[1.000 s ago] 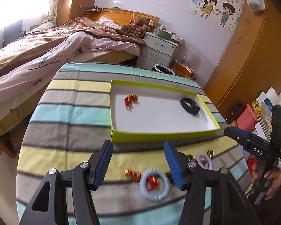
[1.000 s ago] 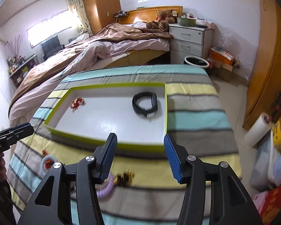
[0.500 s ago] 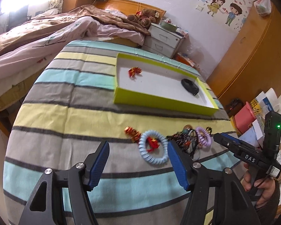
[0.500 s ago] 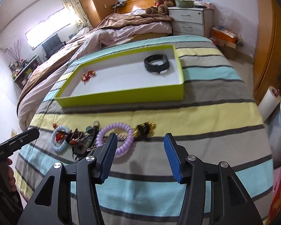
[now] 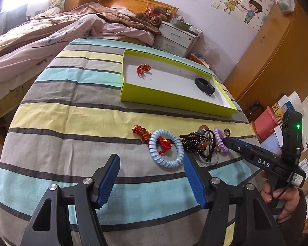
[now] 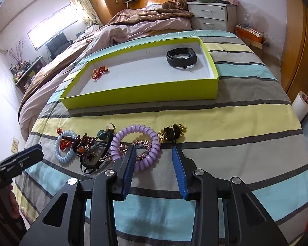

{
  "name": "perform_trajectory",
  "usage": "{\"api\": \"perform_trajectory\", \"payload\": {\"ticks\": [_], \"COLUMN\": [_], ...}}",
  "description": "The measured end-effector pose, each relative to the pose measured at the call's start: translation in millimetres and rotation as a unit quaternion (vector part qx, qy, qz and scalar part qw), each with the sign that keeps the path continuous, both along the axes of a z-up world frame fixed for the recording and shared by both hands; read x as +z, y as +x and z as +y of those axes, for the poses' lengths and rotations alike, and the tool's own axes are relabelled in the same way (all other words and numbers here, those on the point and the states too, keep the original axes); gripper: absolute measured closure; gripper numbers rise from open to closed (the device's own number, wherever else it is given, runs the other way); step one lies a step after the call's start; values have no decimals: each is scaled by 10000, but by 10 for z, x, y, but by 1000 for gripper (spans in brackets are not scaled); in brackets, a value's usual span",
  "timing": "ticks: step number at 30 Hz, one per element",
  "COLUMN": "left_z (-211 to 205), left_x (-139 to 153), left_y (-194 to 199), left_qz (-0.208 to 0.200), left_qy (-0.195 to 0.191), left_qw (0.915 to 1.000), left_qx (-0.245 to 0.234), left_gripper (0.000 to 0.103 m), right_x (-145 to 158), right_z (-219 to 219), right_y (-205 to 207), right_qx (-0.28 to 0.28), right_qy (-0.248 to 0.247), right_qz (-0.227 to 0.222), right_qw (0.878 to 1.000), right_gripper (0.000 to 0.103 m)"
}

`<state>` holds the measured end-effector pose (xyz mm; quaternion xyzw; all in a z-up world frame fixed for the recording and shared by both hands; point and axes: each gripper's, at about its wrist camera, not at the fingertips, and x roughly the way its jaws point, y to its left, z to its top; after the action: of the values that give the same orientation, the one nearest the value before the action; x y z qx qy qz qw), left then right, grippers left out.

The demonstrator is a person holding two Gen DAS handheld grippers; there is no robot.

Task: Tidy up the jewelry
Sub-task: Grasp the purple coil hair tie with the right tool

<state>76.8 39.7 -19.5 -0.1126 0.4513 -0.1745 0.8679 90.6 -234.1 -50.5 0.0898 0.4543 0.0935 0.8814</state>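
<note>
A lime-green tray [image 5: 174, 99] [image 6: 141, 93] holds a red-gold trinket [image 5: 143, 69] [image 6: 100, 71] and a black band [image 5: 204, 83] [image 6: 181, 57]. In front of it on the striped cloth lie a red charm [image 5: 140, 132], a blue coil ring [image 5: 166, 150] [image 6: 63, 146], dark beads with cords [image 5: 197, 143] [image 6: 90, 149], a purple coil ring [image 5: 220, 140] [image 6: 136, 146] and a gold-black piece [image 6: 172, 133]. My left gripper [image 5: 152, 177] is open, just short of the blue coil. My right gripper [image 6: 154, 167] is open, its left finger over the purple coil's near edge.
The striped cloth [image 5: 71, 123] covers a round table that drops off on all sides. A bed [image 5: 41, 39] lies beyond on the left, a white nightstand [image 5: 174, 39] behind, and a wooden wardrobe [image 5: 273, 47] on the right with boxes and papers [image 5: 267, 123] on the floor.
Both grippers have pulled back from the tray and dropped toward the loose jewelry row. The right gripper has come down close over the purple coil. Both stay open.
</note>
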Motion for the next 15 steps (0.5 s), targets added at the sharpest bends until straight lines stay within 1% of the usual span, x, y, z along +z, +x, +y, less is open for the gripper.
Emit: {"api": "perform_trajectory", "payload": {"ticks": [1,2,4,6,10,15], "left_z": [-2,-8,-13,-20,-35,-46], "left_x": [-8,-16,-26,-40,-83,-111], "left_y": [3,6,15,16,53,102], "left_qz": [24,39,48,81,151,168], "left_qy": [2,3,-2,12,34,50], "left_qw": [10000,10000,10000,10000,9999,9998], "left_qx": [-5,-10,-16,-18,9,61], "left_gripper": [39,39,39,39,39,39], "right_x": [-6,-7,-5,-1,14,69], "right_z": [3,5,1,-4,-1,-62], "right_y": [5,9,8,4,-2,-49], "right_qx": [-11,-30,-27,-47,-30,-66], "right_qy": [-40,-53,-33,-53,-88,22], "right_qz": [26,27,17,-7,-81,-204], "right_qw": [10000,10000,10000,10000,9999,9998], "right_gripper": [81,83,89,93,94,94]}}
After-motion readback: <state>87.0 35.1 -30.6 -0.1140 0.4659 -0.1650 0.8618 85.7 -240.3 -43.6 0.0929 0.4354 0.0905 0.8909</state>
